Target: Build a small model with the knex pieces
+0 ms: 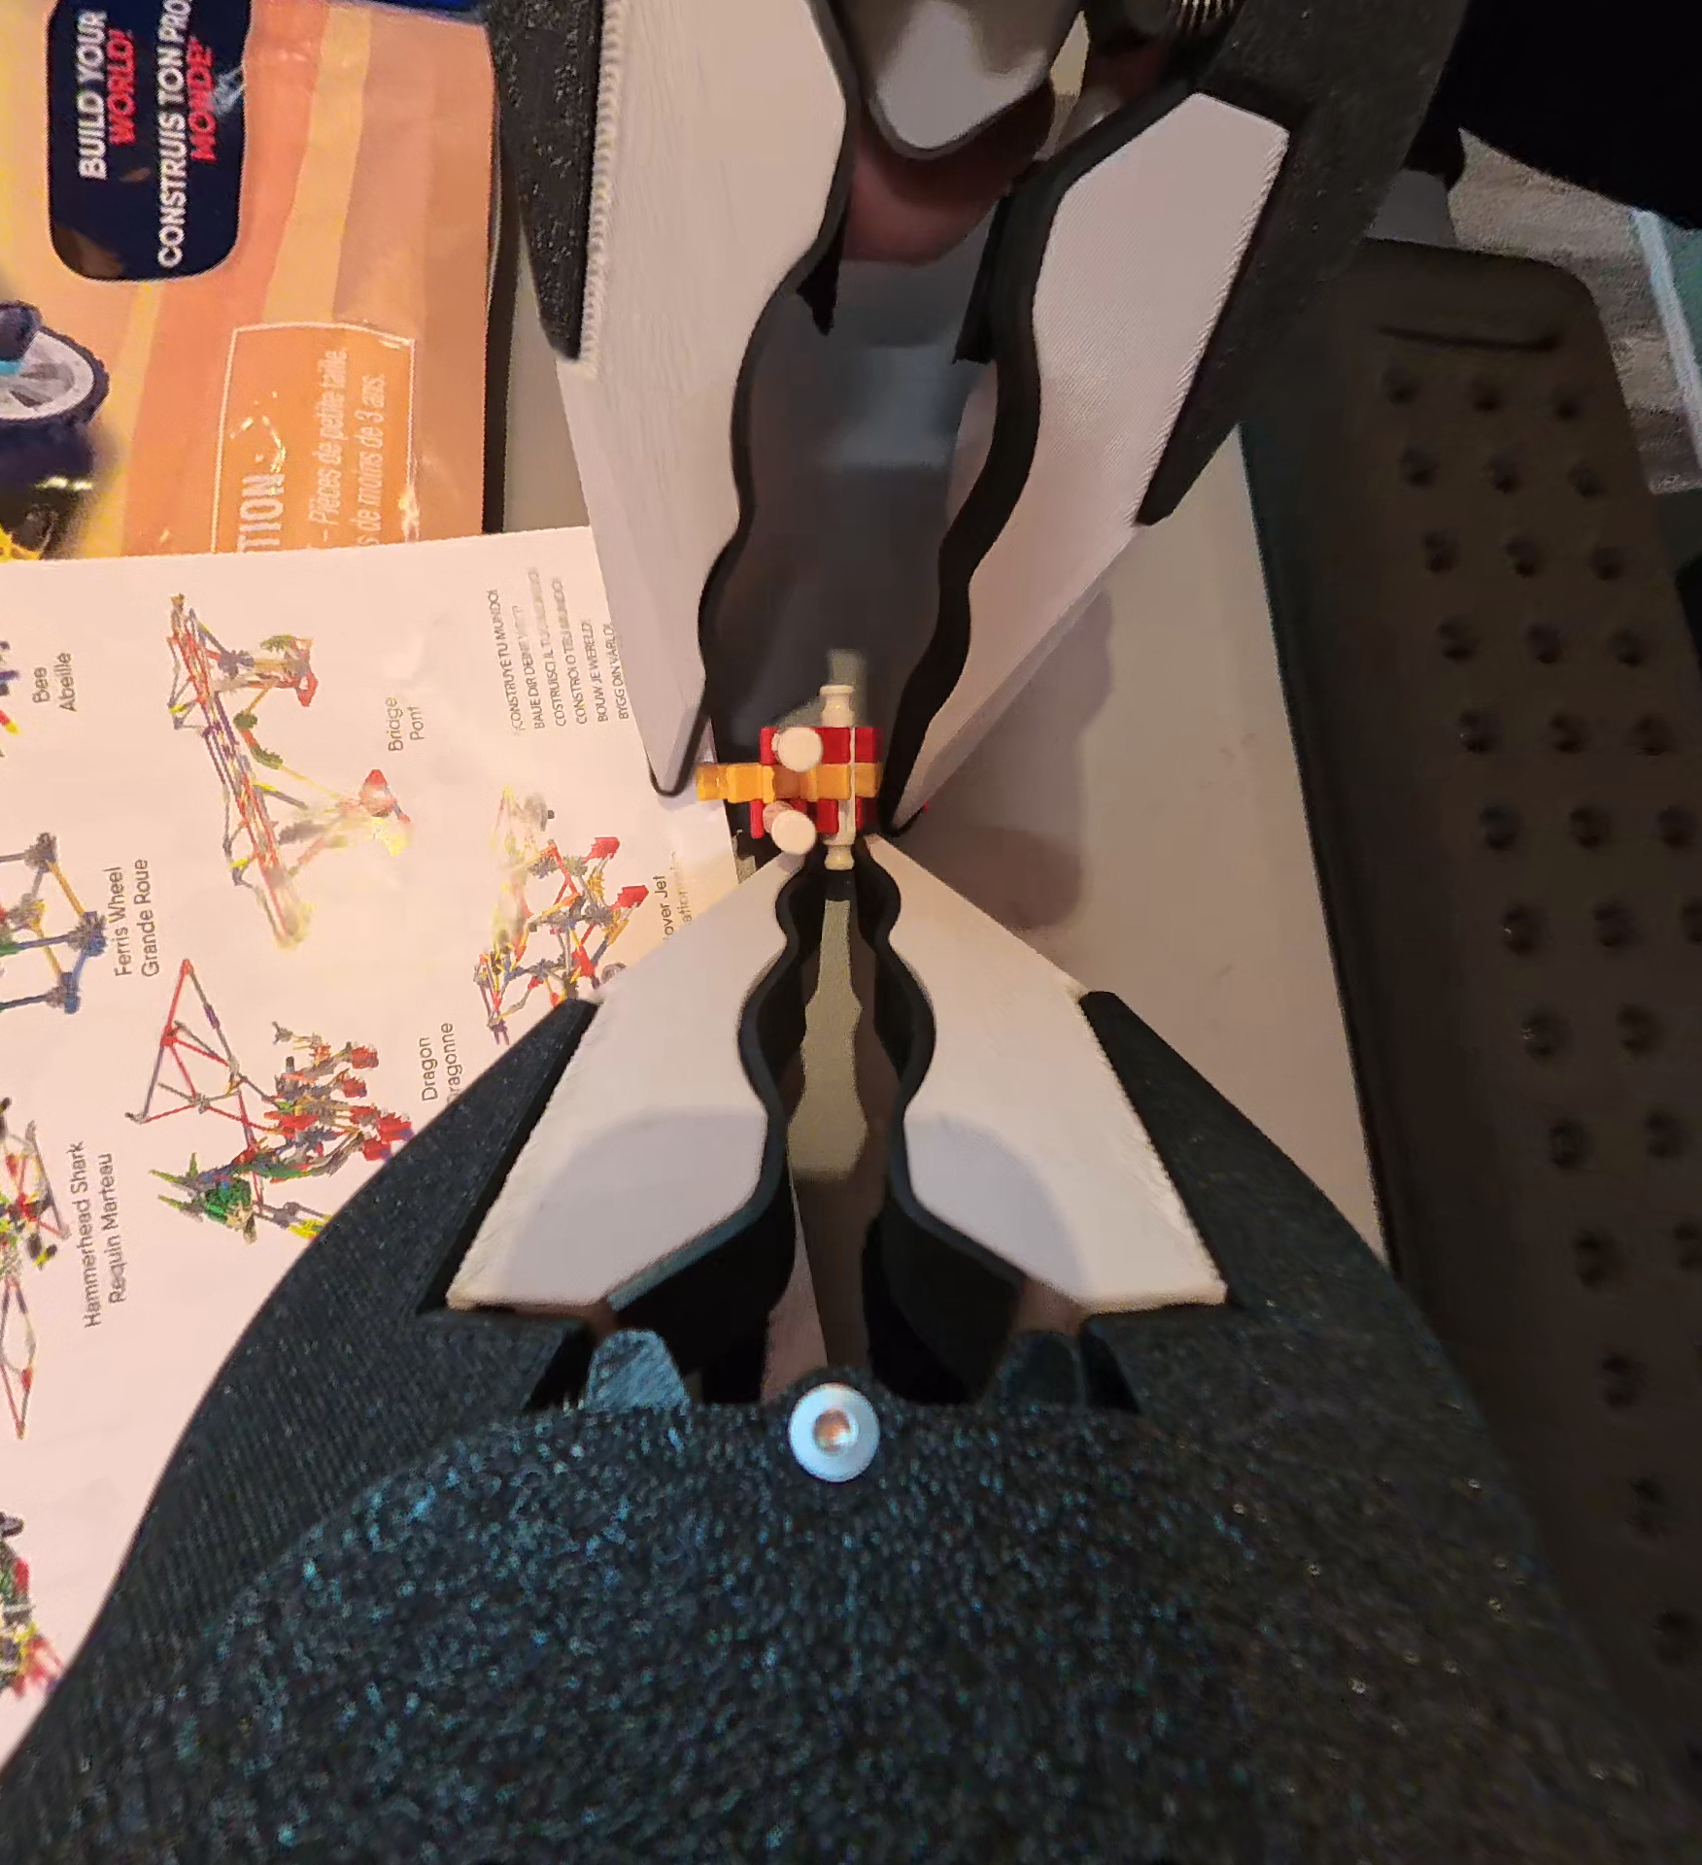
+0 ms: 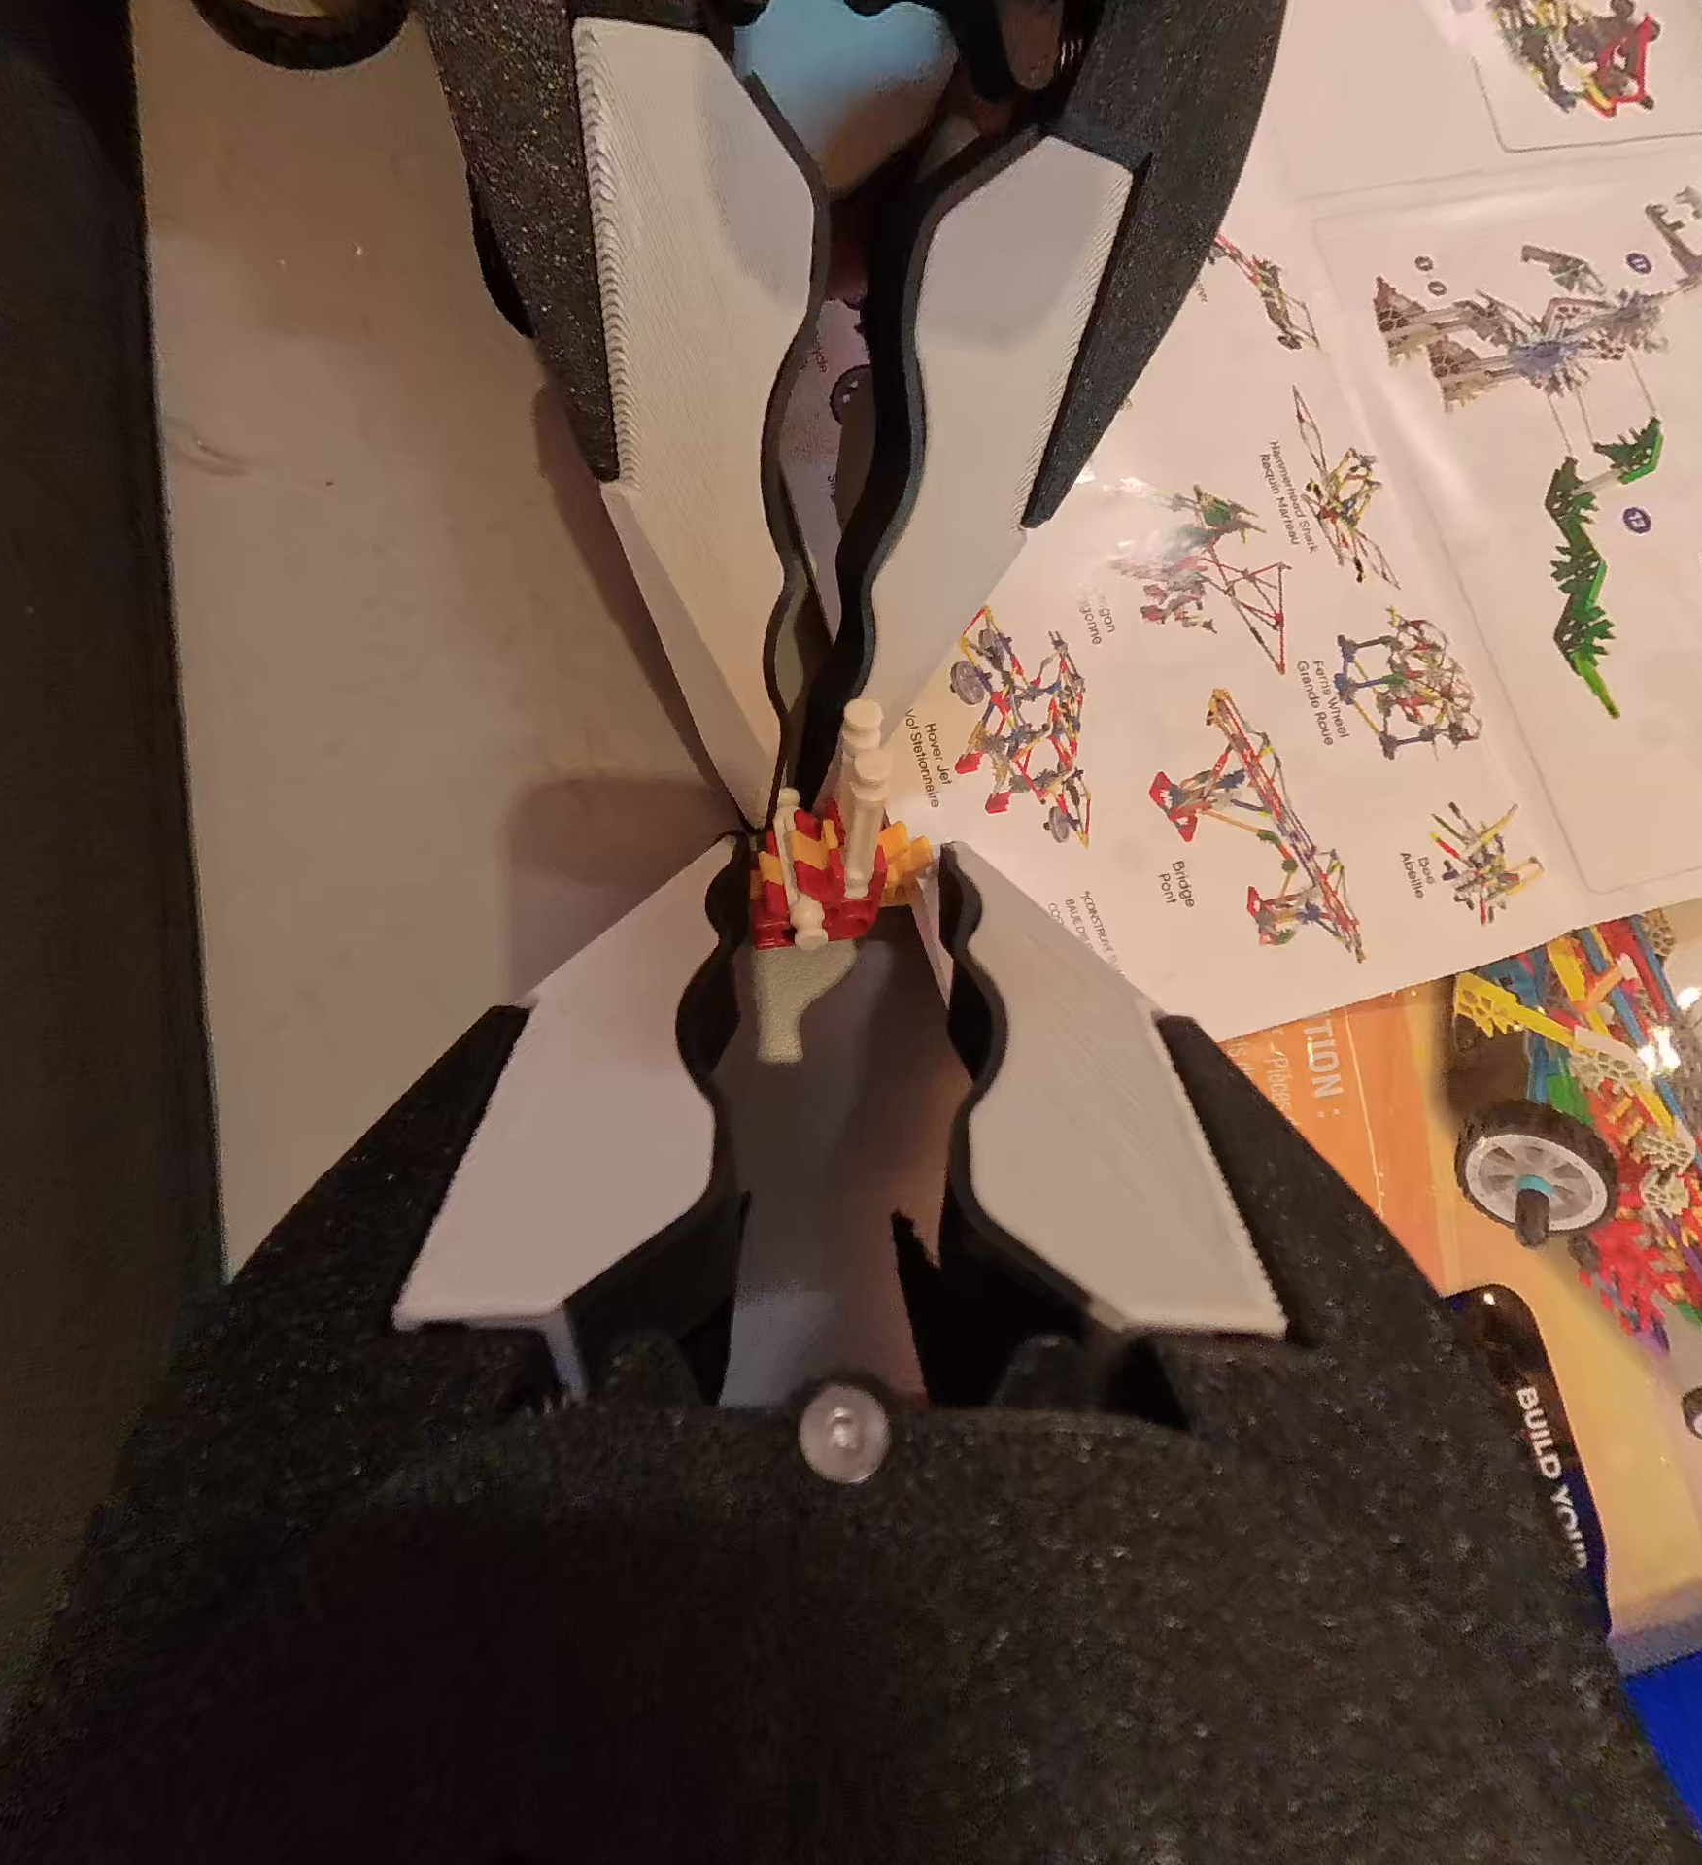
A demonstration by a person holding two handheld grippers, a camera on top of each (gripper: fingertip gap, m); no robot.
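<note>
A small cluster of red and yellow connectors with white rods (image 1: 817, 782) hangs between my two grippers, which face each other tip to tip above a white tabletop. My left gripper (image 1: 832, 873) is shut on a white rod at the cluster's near end. My right gripper (image 2: 842, 858) has its jaws on either side of the same cluster (image 2: 822, 878), and both fingertips touch its sides. The left gripper (image 2: 776, 797) comes in from the top of the right wrist view. The right gripper (image 1: 791, 802) comes in from the top of the left wrist view.
A printed sheet with pictures of models (image 1: 221, 908) lies on the white table (image 1: 1160, 908), partly under the grippers, and shows in the right wrist view too (image 2: 1331, 656). An orange toy box (image 1: 322, 303) lies beyond it. A dark perforated surface (image 1: 1533, 908) borders the table. Less than 4 cm separates the two grippers' tips.
</note>
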